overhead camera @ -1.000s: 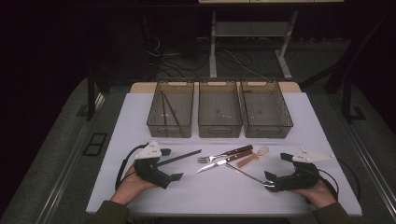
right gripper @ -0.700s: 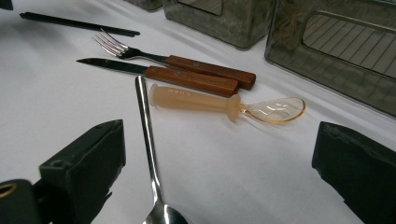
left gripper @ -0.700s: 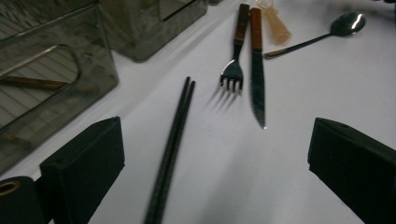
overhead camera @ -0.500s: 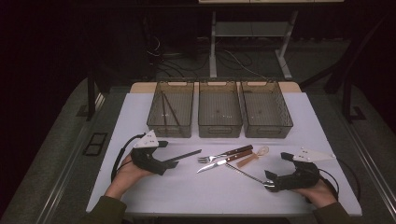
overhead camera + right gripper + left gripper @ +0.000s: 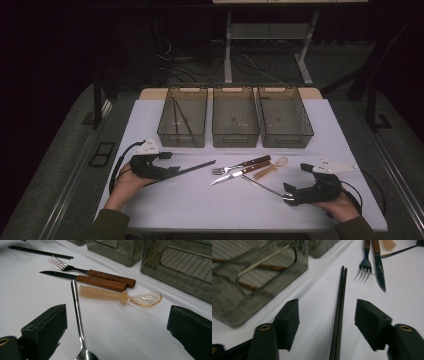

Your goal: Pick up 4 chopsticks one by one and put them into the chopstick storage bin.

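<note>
Now left tool [image 5: 327, 322] agape astride black chopsticks [image 5: 339, 315]; right tool [image 5: 117, 335] wide.

White table [image 5: 320, 130] seen from above. Middle bin [image 5: 235, 117] taken as landmark, flanked by left bin [image 5: 183, 117] and right bin [image 5: 284, 117], all three set along far edge. Nearer than middle bin: fork [image 5: 240, 165] and knife [image 5: 239, 173] laid side by side, amber spoon [image 5: 270, 167] just right of them, metal spoon [image 5: 265, 185] nearer still, black chopsticks [image 5: 187, 170] laid to left.
</note>
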Motion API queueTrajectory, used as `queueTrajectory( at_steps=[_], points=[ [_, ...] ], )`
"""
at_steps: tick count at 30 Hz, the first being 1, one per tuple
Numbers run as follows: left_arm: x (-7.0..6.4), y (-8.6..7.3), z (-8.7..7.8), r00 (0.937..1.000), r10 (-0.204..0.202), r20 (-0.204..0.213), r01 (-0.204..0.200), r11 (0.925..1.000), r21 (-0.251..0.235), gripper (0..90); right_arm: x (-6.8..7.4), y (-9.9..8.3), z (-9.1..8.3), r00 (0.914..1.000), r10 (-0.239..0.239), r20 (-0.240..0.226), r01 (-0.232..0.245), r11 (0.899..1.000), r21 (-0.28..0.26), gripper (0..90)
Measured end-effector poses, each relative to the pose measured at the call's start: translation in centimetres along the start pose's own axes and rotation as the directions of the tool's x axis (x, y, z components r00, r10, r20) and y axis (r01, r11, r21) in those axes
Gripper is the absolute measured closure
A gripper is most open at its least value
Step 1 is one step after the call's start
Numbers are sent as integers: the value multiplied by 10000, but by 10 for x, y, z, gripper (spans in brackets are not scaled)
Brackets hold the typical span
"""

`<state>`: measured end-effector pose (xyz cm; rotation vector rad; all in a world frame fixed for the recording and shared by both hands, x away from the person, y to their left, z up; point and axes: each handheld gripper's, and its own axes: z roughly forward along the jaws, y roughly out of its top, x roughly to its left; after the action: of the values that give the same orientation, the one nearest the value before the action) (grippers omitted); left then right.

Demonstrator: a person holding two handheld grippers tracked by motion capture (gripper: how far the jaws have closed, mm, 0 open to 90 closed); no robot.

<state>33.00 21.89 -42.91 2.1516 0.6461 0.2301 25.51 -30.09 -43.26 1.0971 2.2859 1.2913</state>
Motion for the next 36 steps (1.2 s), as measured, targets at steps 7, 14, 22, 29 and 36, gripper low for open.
queueTrajectory(
  at_steps=[7,14,22,29,36],
  points=[
    [6,-8,-5,9997,-149,194,142,9994,330,603,0,0,0,10000,-25,26,25,10000,3,30],
    [8,-13,-1,9971,-488,583,454,9973,580,705,0,0,1,10000,-70,11,70,9999,94,30],
    [6,-12,3,9956,-187,918,107,9961,875,784,0,0,1,10000,-64,7,64,9999,102,30],
    [5,-12,6,9948,-133,1013,35,9953,963,794,0,0,1,10000,-65,-6,65,9999,119,30],
    [5,-13,7,9950,-67,1001,-41,9942,1076,809,0,0,2,10000,-53,-21,53,9999,120,30]
  ],
)
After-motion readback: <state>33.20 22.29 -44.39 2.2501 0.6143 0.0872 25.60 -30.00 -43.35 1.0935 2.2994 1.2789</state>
